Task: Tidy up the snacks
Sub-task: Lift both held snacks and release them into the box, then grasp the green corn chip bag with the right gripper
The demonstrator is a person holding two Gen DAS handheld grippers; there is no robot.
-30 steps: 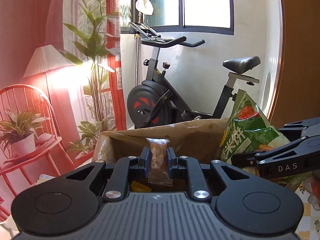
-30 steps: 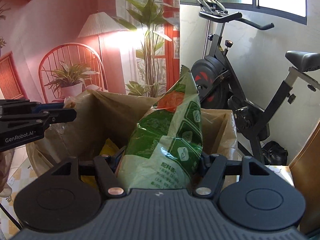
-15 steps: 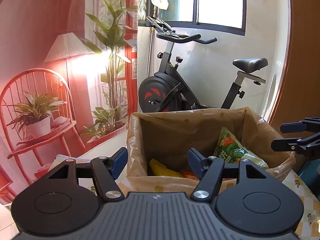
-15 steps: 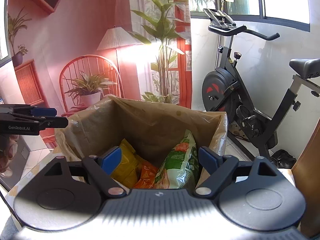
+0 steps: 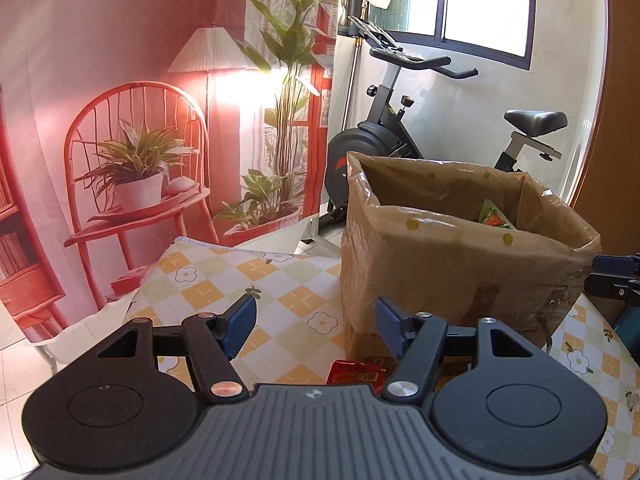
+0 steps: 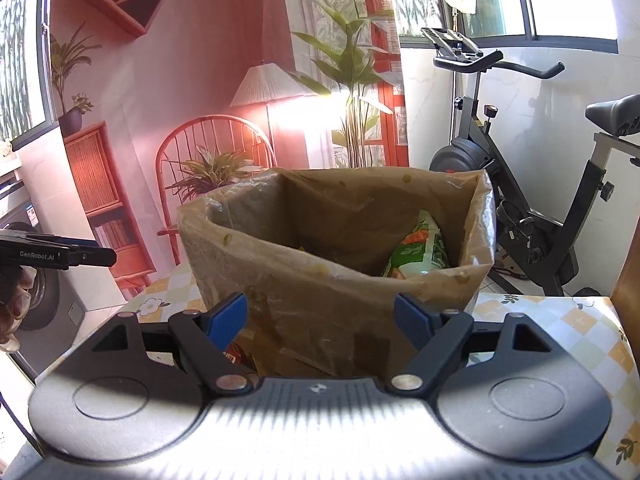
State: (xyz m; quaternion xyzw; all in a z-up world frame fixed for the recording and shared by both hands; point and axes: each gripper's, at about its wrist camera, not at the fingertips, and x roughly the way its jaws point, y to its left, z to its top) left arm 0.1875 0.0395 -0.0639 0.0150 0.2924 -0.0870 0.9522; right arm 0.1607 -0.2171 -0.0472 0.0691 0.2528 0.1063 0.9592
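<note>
A cardboard box lined with a brown plastic bag [image 5: 440, 264] [image 6: 320, 280] stands on the checkered tablecloth [image 5: 240, 280]. A green snack bag [image 6: 420, 248] [image 5: 494, 216] leans inside it at the right. My left gripper [image 5: 314, 320] is open and empty, set back from the box's left front corner. A red packet [image 5: 354, 372] lies on the table just under it. My right gripper [image 6: 320, 314] hangs in front of the box. Its jaws are closing and nothing is between them. A dark red packet [image 6: 234, 354] lies by the box's foot.
A black exercise bike [image 5: 400, 136] [image 6: 540, 200] stands behind the table by the window. A printed backdrop with a red chair, a lamp and plants [image 5: 140, 160] hangs at the left. A brown door edge [image 5: 616, 120] rises at the right.
The left gripper let go of a small wrapped bar and the right let go of the green bag. Both snacks dropped into the box. Both grippers drew back from it.
</note>
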